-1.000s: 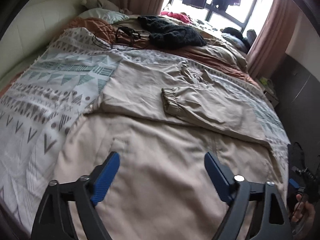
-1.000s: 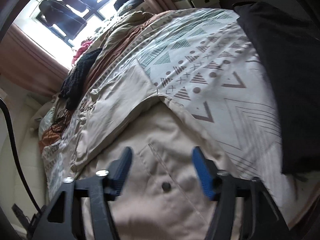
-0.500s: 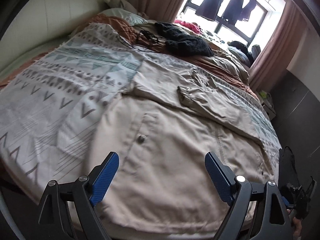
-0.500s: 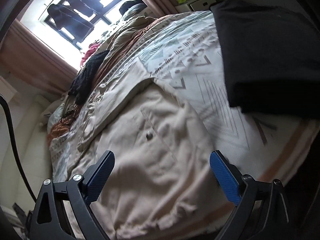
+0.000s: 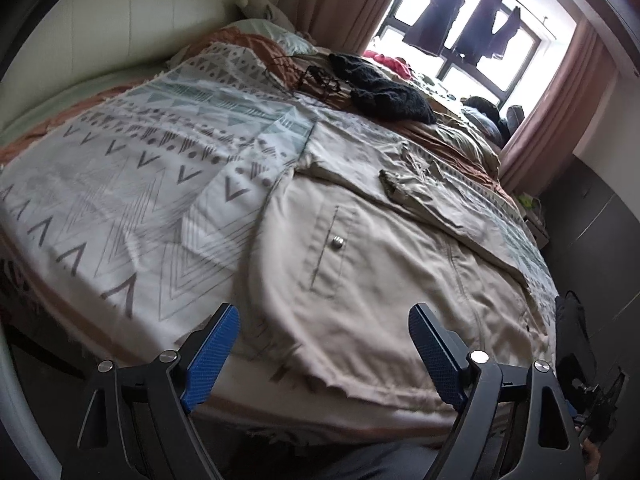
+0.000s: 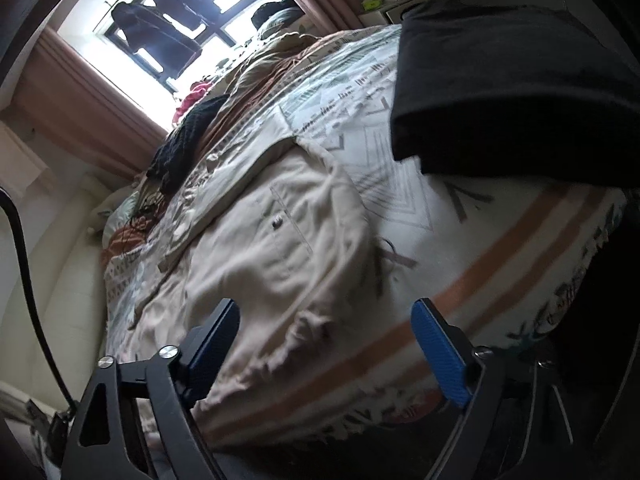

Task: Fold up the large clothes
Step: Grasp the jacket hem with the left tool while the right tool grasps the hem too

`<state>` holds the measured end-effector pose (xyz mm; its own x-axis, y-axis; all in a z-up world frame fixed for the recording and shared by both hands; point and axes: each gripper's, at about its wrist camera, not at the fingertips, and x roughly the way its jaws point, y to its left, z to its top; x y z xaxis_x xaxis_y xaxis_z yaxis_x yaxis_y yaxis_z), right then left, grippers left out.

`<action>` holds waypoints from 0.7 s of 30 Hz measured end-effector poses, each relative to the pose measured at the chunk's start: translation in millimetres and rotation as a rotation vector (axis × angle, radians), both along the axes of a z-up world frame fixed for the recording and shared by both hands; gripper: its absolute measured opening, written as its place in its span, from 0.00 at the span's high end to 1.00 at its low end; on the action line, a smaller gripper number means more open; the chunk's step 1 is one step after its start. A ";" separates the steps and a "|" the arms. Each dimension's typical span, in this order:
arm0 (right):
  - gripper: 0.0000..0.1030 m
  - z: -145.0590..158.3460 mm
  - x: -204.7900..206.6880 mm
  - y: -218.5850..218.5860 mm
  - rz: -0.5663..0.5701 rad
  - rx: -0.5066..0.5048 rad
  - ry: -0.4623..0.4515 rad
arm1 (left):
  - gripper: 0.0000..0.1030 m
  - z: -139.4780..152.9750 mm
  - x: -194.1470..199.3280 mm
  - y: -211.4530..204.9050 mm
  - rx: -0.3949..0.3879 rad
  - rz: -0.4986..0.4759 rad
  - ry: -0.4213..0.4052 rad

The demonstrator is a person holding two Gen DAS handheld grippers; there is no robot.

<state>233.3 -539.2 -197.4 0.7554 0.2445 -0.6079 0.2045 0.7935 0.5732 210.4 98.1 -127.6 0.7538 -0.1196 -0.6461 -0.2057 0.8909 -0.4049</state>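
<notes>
The beige jacket (image 5: 360,264) lies spread on the bed, sleeves folded in across its upper part, hem at the near edge of the patterned bedspread (image 5: 132,184). Both tools have pulled back from over the body to that hem, probably lining up for a bottom-up fold. Left tool (image 5: 320,344) and right tool (image 6: 326,344) are wide but closing, hem ahead of the pads, nothing held. No readable writing anywhere; a black garment (image 6: 512,92) lies beside.
</notes>
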 end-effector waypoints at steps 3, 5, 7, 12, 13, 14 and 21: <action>0.20 -11.1 -8.6 -2.1 0.020 0.012 0.002 | 0.32 -14.0 -5.0 7.0 -0.025 0.004 0.024; 0.25 -15.3 -11.7 -2.1 0.028 0.029 0.000 | 0.41 -26.4 -5.3 12.8 -0.057 0.006 0.049; 0.32 -21.1 -12.5 -4.4 0.035 0.052 -0.002 | 0.46 -35.3 -4.2 16.2 -0.086 0.008 0.065; 0.34 -26.3 -6.6 -6.7 0.040 0.097 -0.019 | 0.48 -53.6 8.4 23.0 -0.121 0.009 0.095; 0.34 -27.2 -2.0 -5.8 0.041 0.108 -0.022 | 0.48 -55.8 10.8 23.8 -0.128 0.009 0.099; 0.34 -28.5 1.8 -4.6 0.041 0.113 -0.021 | 0.48 -59.4 15.1 25.7 -0.138 0.011 0.105; 0.40 -43.8 23.1 0.9 0.037 0.144 0.004 | 0.51 -75.2 38.6 30.3 -0.158 0.013 0.146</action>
<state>256.4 -538.3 -241.2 0.7421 0.3571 -0.5673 0.1788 0.7102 0.6809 249.0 128.5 -202.8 0.6558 -0.2188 -0.7225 -0.2838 0.8154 -0.5046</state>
